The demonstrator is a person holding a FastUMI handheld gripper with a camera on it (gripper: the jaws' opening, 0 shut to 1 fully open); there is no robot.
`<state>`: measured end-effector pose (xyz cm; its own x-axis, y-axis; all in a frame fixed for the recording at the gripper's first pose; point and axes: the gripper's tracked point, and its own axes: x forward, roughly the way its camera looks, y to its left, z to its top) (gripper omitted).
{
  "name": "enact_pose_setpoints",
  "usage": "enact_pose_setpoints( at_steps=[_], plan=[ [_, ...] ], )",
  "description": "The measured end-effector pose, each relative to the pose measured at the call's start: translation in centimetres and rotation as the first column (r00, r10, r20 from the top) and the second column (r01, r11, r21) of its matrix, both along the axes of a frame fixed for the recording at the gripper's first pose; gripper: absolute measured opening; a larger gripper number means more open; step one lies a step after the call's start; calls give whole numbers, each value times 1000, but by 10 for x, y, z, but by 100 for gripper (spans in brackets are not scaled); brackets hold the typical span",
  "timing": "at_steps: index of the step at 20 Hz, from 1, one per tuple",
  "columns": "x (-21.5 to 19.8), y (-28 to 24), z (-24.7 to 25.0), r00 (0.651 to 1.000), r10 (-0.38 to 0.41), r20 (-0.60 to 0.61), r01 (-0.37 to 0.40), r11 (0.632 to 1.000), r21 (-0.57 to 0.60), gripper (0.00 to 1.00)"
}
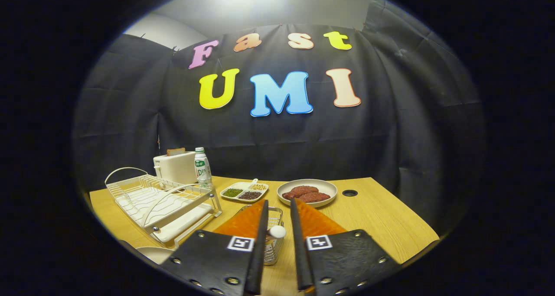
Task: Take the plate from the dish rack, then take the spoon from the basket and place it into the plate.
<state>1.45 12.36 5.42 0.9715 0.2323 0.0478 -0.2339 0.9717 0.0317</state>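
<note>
Gripper view looks along the hand-held gripper (277,218), whose fingers stand apart and hold nothing. Between them, just ahead, sits the wire basket (274,235) with the white rounded end of the spoon (276,232) poking up from it, close to the left finger. The rack (160,200) stands on the counter (390,222) to the left and carries no plate; a pale curved rim beside the left finger's base, in front of the rack, looks like the plate (154,253), though little of it shows. So the plate step seems done and the spoon pick is in hand. Next calls for easing forward and down until both fingers flank the spoon's end, closing on it, lifting clear of the wire, then swinging left to the plate.
</note>
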Motion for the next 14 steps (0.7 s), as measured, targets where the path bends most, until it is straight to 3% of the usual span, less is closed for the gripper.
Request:
enact_pose_setpoints(
  at_steps=[1, 3, 11, 12, 14],
  plan=[
    [-3, 8, -1, 1000, 23, -9, -23, 1000, -4, 19],
    [-8, 14, -2, 998, 34, -47, -34, 999, -9, 9],
    [-21, 9, 51, 998, -15, -64, 14, 1000, -14, 8],
    [-21, 6, 56, 997, -36, -72, 35, 999, -23, 2],
    [-26, 1, 70, 996, -42, -73, 42, 999, -6, 2]
  ],
)
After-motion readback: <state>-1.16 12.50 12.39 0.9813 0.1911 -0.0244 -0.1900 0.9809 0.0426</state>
